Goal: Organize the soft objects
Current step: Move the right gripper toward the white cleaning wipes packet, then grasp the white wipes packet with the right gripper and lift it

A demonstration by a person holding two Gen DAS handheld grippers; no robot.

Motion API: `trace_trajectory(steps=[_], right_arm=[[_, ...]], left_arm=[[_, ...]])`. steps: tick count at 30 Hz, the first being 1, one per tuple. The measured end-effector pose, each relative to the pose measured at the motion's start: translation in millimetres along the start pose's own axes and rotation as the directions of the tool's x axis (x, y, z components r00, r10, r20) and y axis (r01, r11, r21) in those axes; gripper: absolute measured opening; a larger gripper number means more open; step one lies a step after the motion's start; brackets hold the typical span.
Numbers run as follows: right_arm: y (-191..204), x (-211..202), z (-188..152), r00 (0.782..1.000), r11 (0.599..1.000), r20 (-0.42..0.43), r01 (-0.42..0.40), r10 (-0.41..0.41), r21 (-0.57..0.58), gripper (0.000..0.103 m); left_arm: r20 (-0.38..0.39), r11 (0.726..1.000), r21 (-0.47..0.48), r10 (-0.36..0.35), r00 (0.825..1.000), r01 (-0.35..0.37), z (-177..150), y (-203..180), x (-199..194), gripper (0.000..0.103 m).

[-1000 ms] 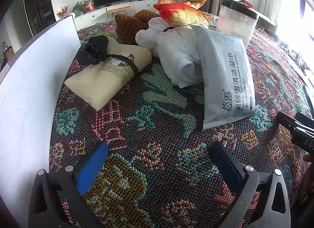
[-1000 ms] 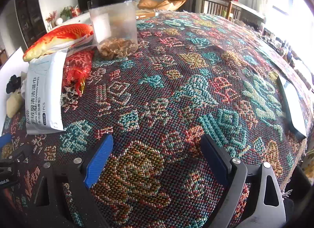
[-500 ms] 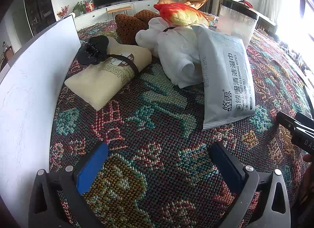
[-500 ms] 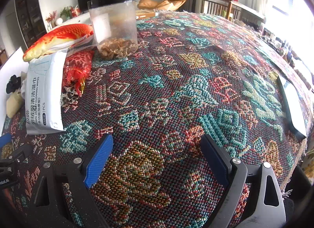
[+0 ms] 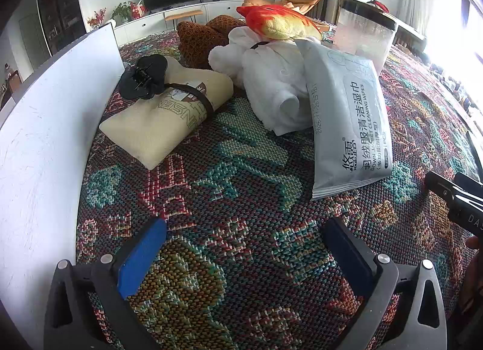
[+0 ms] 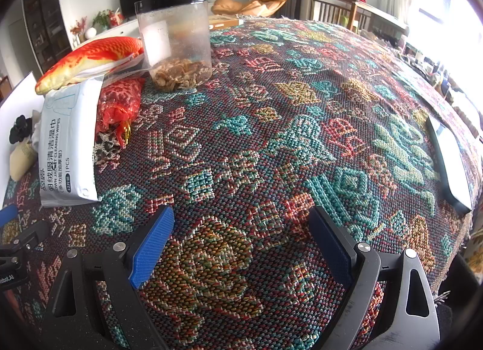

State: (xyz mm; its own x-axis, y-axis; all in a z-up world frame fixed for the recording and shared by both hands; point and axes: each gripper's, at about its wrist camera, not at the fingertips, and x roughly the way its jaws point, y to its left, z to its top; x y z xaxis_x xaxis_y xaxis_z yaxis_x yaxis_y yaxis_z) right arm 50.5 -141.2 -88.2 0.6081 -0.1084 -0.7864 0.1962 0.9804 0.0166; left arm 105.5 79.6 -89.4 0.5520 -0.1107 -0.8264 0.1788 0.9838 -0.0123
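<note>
Both grippers — left gripper (image 5: 241, 247), right gripper (image 6: 241, 238) — agape, empty

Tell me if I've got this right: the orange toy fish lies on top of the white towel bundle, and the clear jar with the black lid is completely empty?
Not quite. The clear jar is not empty: the right wrist view shows brownish pieces lying at its bottom. The rest holds: the orange toy fish lies on top of the white towel bundle, and the jar has a black lid.
</note>
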Motion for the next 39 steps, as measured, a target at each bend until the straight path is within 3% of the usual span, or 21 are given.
trace_trajectory(steps=[13,19,21,22,25,29,35,36,38,39], right_arm=[[-0.1,0.2,-0.7,1.0,1.0,0.001,-0.001,0.001,0.0,0.092],[-1.0,-1.1,-0.5,1.0,1.0,0.003,-0.006,0.006,0.003,0.093],[-2.3,-4.8,0.9,0.999,0.999,0.009,-0.052,0.052,0.008,0.093],[-1.3,-8.7,2.7,0.993,0.993,0.02,-0.114,0.114,0.009,0.093],[18.7,-20.2,14.2,0.957,0.958,0.056,-0.282,0.285,-0.052,0.092],[65.1,-9.7,43.0,0.9,0.892,-0.014,-0.435,0.436,-0.121,0.092],[123.0,22.5,53.5,0.899,0.879,-0.153,-0.434,0.41,-0.196,0.091],[129.0,23.7,50.0,0.906,0.878,-0.165,-0.421,0.391,-0.229,0.088],[128.2,18.9,43.9,0.928,0.888,-0.145,-0.372,0.344,-0.269,0.069],[122.0,15.8,41.6,0.924,0.889,-0.151,-0.38,0.351,-0.257,0.068]], left_arm=[[-0.014,1.0,0.016,-0.003,1.0,0.003,-0.5,-0.6,-1.5,0.103],[-0.001,0.999,0.025,-0.019,1.0,0.019,-16.6,6.1,-13.9,0.103],[0.003,1.0,0.022,-0.014,1.0,0.014,-17.0,6.0,-13.9,0.103],[0.004,1.0,0.021,-0.011,1.0,0.011,-17.1,5.0,-13.7,0.103],[0.004,1.0,0.017,-0.016,1.0,0.016,-15.4,5.4,-12.7,0.103],[0.004,1.0,0.017,-0.016,1.0,0.016,-14.2,5.6,-11.8,0.103],[0.005,1.0,0.016,-0.016,1.0,0.016,-14.4,5.6,-12.0,0.103],[0.005,1.0,0.016,-0.016,1.0,0.016,-14.4,5.6,-12.0,0.103],[0.005,1.0,0.016,-0.016,1.0,0.016,-14.6,5.4,-12.2,0.103],[0.005,1.0,0.016,-0.016,1.0,0.016,-14.5,5.4,-12.1,0.103]])
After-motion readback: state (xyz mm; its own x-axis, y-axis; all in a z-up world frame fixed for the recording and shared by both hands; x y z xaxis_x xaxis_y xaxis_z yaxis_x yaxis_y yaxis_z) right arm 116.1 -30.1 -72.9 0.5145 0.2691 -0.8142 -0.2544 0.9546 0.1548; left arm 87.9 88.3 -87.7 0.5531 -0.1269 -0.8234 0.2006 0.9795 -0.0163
